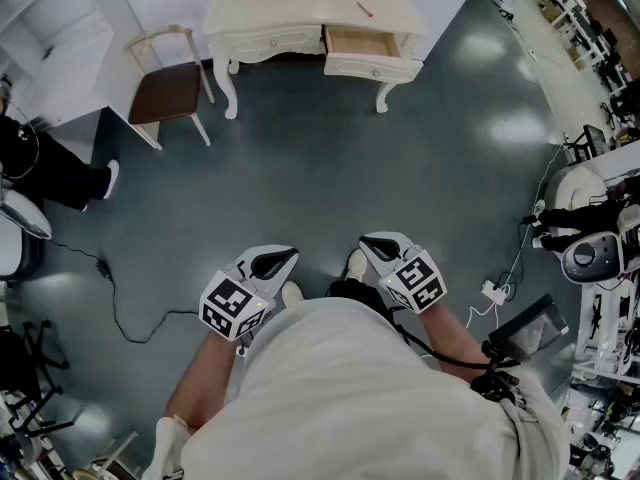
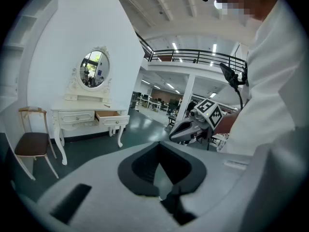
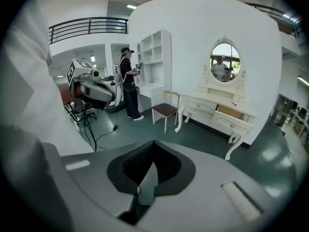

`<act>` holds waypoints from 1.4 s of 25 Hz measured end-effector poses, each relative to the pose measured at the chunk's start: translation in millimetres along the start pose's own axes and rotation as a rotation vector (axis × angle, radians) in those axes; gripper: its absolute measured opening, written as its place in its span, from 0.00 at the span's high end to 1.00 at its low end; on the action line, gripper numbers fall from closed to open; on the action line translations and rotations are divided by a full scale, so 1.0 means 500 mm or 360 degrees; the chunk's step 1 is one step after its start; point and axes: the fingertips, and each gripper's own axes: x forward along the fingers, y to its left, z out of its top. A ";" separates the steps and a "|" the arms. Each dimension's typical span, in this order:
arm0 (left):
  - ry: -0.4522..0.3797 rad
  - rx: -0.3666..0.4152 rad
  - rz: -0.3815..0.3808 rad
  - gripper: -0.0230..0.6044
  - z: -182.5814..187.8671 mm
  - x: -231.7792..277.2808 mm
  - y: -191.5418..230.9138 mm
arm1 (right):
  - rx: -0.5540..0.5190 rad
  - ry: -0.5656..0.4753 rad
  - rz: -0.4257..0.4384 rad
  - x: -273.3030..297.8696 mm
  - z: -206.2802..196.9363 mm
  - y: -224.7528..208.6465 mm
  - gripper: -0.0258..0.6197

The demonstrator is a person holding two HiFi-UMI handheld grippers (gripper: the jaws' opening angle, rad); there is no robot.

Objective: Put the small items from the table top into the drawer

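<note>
Nearest the viewer, the person holds the left gripper (image 1: 278,259) and right gripper (image 1: 374,244) at waist height. Both sets of jaws are clenched with nothing between them. Beyond lies a wide stretch of dark green floor (image 1: 330,158), well apart from the furniture. At the far wall stands the white bench (image 1: 290,10), with its right drawer (image 1: 360,44) pulled open and a chair (image 1: 168,90) at its left. One small red item (image 1: 366,10) lies on the bench top. Judging from this, no item has been picked up, and the whole task remains.
</note>
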 end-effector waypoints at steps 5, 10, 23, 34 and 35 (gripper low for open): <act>0.0026 0.0004 -0.0030 0.96 -0.002 0.012 -0.012 | 0.0026 0.0016 -0.0029 -0.025 -0.013 -0.001 0.96; 0.0064 0.0025 -0.0060 0.96 0.022 0.087 -0.006 | 0.0075 0.0011 -0.0052 -0.044 -0.038 -0.073 0.96; 0.0144 0.0069 -0.0022 0.96 0.180 0.391 0.066 | 0.0105 -0.0086 -0.0064 -0.049 -0.042 -0.442 0.88; 0.0145 -0.0004 0.0025 0.96 0.262 0.529 0.181 | 0.0152 -0.0050 -0.0021 0.022 -0.037 -0.633 0.91; 0.0144 -0.0011 0.0025 0.96 0.267 0.533 0.206 | 0.0151 -0.0046 -0.0022 0.040 -0.027 -0.649 0.91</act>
